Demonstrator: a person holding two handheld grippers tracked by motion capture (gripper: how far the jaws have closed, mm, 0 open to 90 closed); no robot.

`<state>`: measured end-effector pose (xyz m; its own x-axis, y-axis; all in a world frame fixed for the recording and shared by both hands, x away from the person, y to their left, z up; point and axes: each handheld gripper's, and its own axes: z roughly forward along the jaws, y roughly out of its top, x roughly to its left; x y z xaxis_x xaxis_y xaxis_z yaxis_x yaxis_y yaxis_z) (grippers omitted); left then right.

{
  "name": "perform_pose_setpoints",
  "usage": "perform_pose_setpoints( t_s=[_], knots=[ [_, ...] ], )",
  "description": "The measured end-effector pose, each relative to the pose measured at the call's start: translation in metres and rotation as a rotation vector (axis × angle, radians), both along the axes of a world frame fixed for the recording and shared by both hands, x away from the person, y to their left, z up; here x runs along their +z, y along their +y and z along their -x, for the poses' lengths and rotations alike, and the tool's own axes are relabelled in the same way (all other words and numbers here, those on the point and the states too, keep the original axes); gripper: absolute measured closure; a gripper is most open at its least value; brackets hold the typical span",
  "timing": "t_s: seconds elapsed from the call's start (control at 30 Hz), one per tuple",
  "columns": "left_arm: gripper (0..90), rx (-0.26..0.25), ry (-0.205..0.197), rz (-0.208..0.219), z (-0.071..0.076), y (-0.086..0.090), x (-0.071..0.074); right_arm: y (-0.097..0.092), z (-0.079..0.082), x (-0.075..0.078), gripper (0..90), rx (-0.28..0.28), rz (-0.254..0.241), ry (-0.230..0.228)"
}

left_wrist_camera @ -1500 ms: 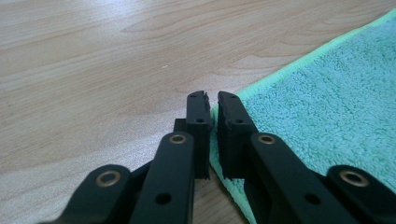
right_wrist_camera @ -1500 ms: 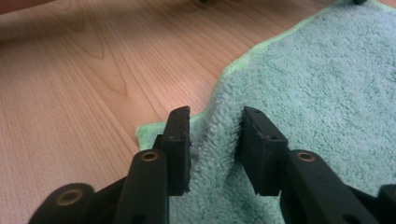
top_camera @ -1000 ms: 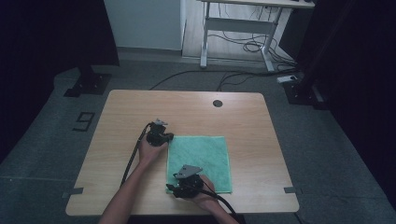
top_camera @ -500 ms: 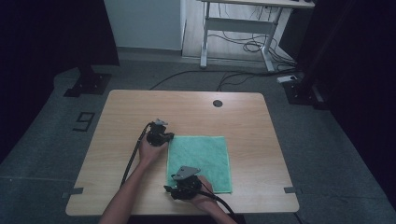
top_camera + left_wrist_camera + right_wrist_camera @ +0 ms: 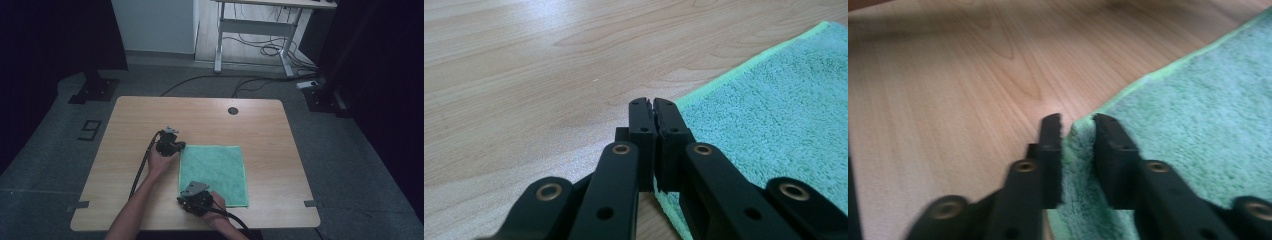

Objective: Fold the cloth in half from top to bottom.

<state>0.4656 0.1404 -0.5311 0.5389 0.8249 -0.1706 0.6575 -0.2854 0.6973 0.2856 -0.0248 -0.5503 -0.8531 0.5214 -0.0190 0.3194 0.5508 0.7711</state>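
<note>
A green towel (image 5: 215, 172) lies flat on the wooden table (image 5: 130, 125). My left gripper (image 5: 172, 145) sits at the towel's far left corner. In the left gripper view its jaws are pressed together at the towel's (image 5: 774, 115) hem, with a sliver of green between them low down. My right gripper (image 5: 192, 196) is at the towel's near left corner. In the right gripper view its jaws stand a narrow gap apart, and the bunched corner of the towel (image 5: 1198, 110) fills that gap.
A round cable hole (image 5: 233, 110) is near the table's far edge. Bare wood lies left of the towel. Each gripper's cable (image 5: 140, 172) trails toward the near edge. A desk frame (image 5: 260, 35) and floor cables stand beyond the table.
The right gripper has shifted slightly toward the towel's near left corner. The left gripper and the towel have stayed where they were.
</note>
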Motion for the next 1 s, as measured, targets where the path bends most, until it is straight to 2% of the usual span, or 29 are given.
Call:
perform_pose_setpoints(
  t_s=[0.1,0.13,0.23,0.5,0.7,0.8,0.87,1.0],
  knots=[
    [87.5,-0.002,-0.003,0.005,0.001,0.0,0.002,-0.001,-0.001,0.0,82.1,-0.008,0.0,-0.002],
    [87.5,-0.006,-0.005,0.01,0.001,0.0,0.004,-0.002,-0.002,0.0,84.1,-0.004,-0.012,0.012],
    [87.6,-0.008,-0.014,0.015,0.003,0.002,0.011,-0.002,-0.002,0.002,84.7,0.003,-0.047,0.028],
    [87.7,0.007,-0.059,0.022,0.01,0.008,0.037,0.002,0.003,0.017,84.6,0.009,-0.122,0.024],
    [87.8,0.009,-0.067,0.021,0.011,0.012,0.048,0.005,0.003,0.025,84.6,0.004,-0.145,0.005],
    [87.8,0.003,-0.072,0.025,0.011,0.014,0.058,0.011,0.001,0.03,84.6,0.0,-0.165,-0.01],
    [87.8,0.001,-0.069,0.038,0.01,0.014,0.061,0.014,0.0,0.032,84.6,0.001,-0.173,-0.016],
    [87.8,-0.001,-0.059,0.03,0.007,0.012,0.06,0.013,0.0,0.031,84.6,-0.002,-0.173,-0.013]
  ],
)
